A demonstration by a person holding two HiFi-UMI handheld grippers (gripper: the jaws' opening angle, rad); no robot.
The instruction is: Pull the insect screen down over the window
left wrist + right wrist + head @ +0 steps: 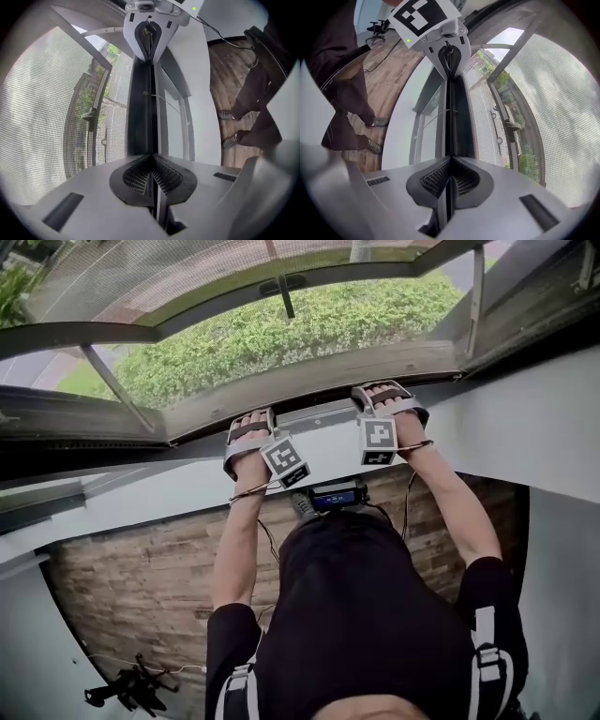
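We hold the insect screen (42, 117) by its dark bottom bar (140, 108) with both tongs. The left gripper (152, 161) is clenched on the thin edge of this bar, and the right gripper (450, 164) is clenched on the same edge further along, so each one looks along the bar to the other. The screen's mesh spreads from the bar over the window opening, with green bushes (281, 334) outside, and in the head view the bar is low, near the white sill (506, 427).
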